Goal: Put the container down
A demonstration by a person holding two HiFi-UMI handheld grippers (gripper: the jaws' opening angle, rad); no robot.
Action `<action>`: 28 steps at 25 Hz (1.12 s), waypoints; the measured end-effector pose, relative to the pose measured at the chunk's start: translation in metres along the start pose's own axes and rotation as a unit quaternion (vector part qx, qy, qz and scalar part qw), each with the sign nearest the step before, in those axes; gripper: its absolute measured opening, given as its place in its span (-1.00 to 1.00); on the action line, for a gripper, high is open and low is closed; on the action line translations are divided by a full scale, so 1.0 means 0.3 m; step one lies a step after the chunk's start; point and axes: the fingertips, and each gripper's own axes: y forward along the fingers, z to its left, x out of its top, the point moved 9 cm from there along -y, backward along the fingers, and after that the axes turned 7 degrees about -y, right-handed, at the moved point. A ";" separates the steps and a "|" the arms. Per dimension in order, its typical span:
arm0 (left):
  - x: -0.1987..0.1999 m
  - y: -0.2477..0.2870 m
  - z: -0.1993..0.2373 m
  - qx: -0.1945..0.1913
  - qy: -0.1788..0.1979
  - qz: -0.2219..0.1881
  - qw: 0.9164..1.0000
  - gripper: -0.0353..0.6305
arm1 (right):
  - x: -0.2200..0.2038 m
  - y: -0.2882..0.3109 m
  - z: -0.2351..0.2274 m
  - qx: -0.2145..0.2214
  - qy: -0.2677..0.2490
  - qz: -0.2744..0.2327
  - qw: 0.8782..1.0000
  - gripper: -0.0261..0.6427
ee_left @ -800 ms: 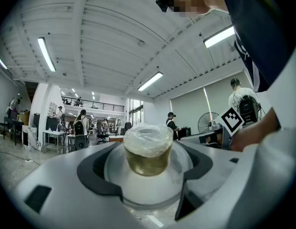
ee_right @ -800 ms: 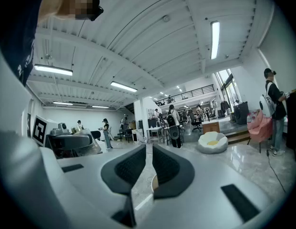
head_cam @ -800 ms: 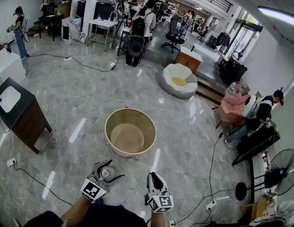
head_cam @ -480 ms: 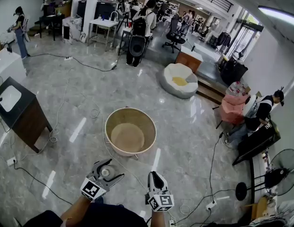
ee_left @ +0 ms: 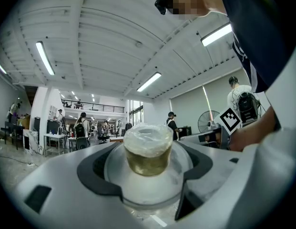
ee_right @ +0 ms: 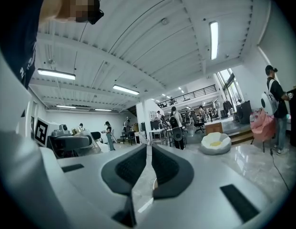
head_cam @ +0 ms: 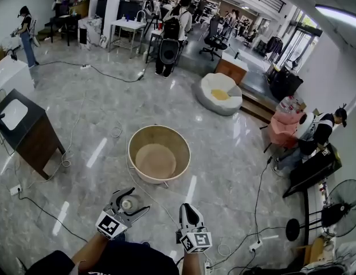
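Observation:
A small clear container with a filmy lid and yellowish contents sits between the jaws of my left gripper, whose curved pads are closed around its wide base. In the head view the left gripper is low and left of centre over the marble floor, with the container showing as a pale round lid. My right gripper is just to its right, and in its own view the right gripper has its jaws together with nothing between them. Both point level.
A large round wooden tub stands on the floor ahead of the grippers. A dark cabinet with a white basin is at the left, with cables trailing across the floor. A white beanbag, a fan and several people are farther off.
The view has shifted slightly, so tub and grippers sit a little higher in the picture. The left gripper still holds the container and the right stays shut.

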 end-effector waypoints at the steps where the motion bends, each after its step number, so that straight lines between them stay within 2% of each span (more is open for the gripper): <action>1: 0.001 -0.004 -0.007 0.002 0.002 -0.001 1.000 0.16 | -0.001 -0.009 -0.006 0.000 0.001 -0.003 1.000 -0.77; 4: 0.006 -0.009 -0.033 0.005 0.014 -0.002 1.000 0.16 | -0.006 -0.040 -0.030 -0.002 0.002 -0.009 1.000 -0.77; 8: -0.025 -0.022 -0.098 0.020 0.006 0.006 1.000 0.16 | -0.048 -0.111 -0.058 0.004 -0.003 0.004 1.000 -0.77; 13: -0.023 -0.013 -0.148 0.030 0.014 0.009 0.999 0.16 | -0.065 -0.178 -0.085 0.014 -0.005 0.014 1.000 -0.77; 18: -0.030 -0.020 -0.203 0.042 0.012 0.011 0.999 0.16 | -0.098 -0.223 -0.108 0.020 0.011 0.024 0.999 -0.77; 28: -0.018 0.058 -0.251 0.030 0.024 0.008 0.999 0.16 | -0.073 -0.231 -0.169 0.022 0.010 0.015 1.000 -0.77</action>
